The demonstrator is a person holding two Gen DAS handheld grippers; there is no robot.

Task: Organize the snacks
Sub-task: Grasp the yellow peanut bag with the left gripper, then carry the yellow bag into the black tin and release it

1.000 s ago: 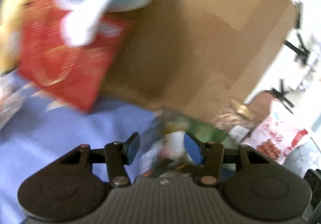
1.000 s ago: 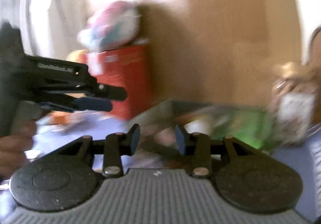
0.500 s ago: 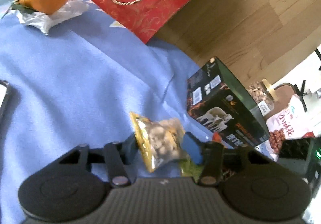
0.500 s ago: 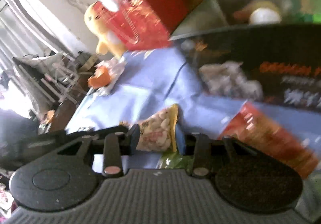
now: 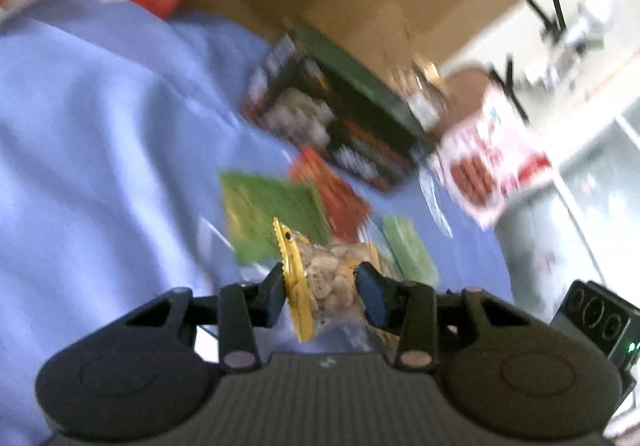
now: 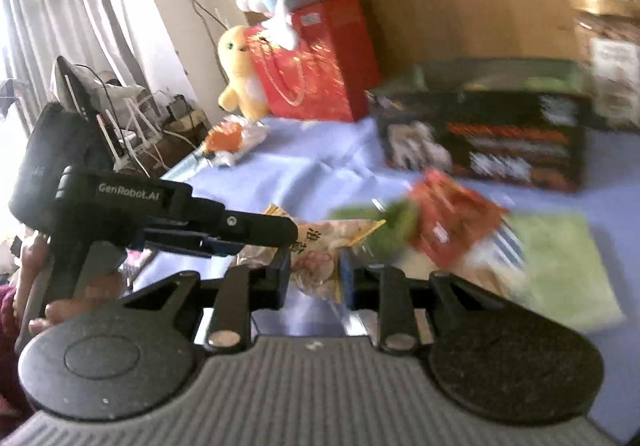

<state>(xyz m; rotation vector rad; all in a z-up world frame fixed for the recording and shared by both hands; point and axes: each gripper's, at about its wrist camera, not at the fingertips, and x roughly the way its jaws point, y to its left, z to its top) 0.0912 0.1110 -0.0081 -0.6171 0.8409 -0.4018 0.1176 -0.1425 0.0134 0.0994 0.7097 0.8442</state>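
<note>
A small clear nut packet (image 5: pixel 332 282) with a yellow serrated edge sits between the pads of my left gripper (image 5: pixel 322 286), which is shut on it. My right gripper (image 6: pixel 315 280) is likewise shut on a nut packet (image 6: pixel 316 270). In the right wrist view the left gripper (image 6: pixel 288 232) reaches in from the left, its tip right beside that packet. Whether both hold one packet or two, I cannot tell. On the blue cloth (image 5: pixel 100 166) just beyond lie a green packet (image 5: pixel 272 214) (image 6: pixel 376 226) and a red packet (image 5: pixel 332 198) (image 6: pixel 448 218).
A dark printed box (image 6: pixel 500 142) lies against the wooden panel, with a glass jar (image 6: pixel 608 46) to its right. A red gift bag (image 6: pixel 316 66), two plush toys and an orange on wrapping (image 6: pixel 228 138) stand at the far left. A pale green cloth (image 6: pixel 560 266) lies right.
A second ago both grippers stood open with nothing in them. Both have since shut on nut packets and swung over the snack pile; the left has dropped lower.
</note>
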